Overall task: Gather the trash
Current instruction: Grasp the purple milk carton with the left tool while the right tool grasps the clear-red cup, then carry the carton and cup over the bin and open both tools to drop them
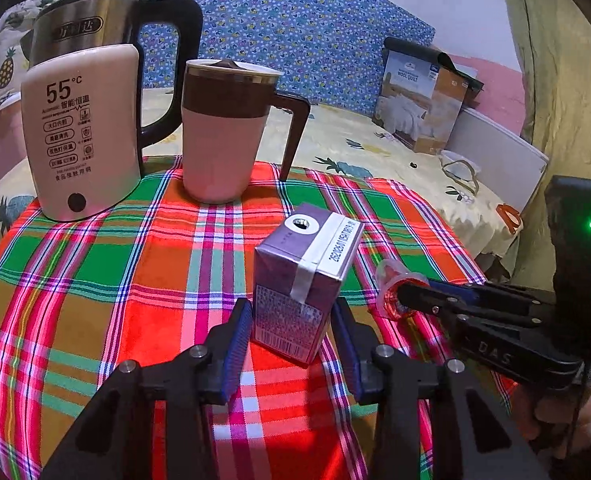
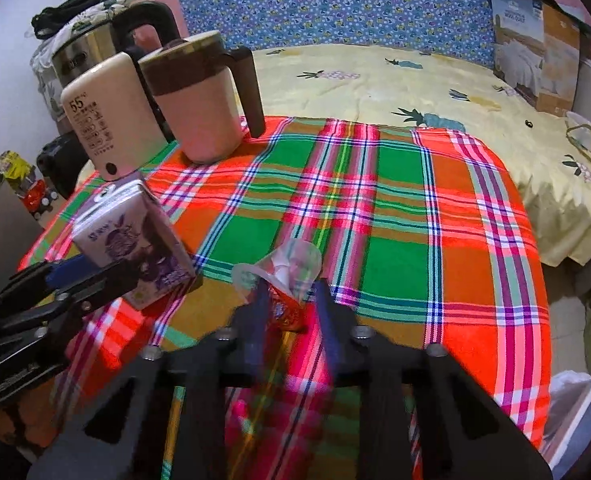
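Setting: a round table (image 2: 475, 264) covered in a bright plaid cloth is seen, with a bed behind it.
Carton: a purple drink carton (image 1: 299, 280) is stood upright near the table's front edge, left of middle.
Left gripper (image 1: 291, 320): its blue pads are set on either side of the carton's lower half. A thin gap is visible on each side, so the carton is judged bracketed but not yet squeezed.
Cup: a small clear plastic cup (image 2: 283, 276) with a red wrapper is lying on its side just right of the carton.
Right gripper (image 2: 289, 300): its fingers are closed in around the cup; firm contact cannot be told through the blur.
Kept items: a kettle (image 1: 79, 132) and a lidded mug (image 1: 223, 128) are stood at the table's far left edge, well apart from the trash.
Advice: the carton should be gripped low and squarely so it is not tipped. The cup is thin and should be pinched lightly. Both should be lifted straight up, clear of each other.
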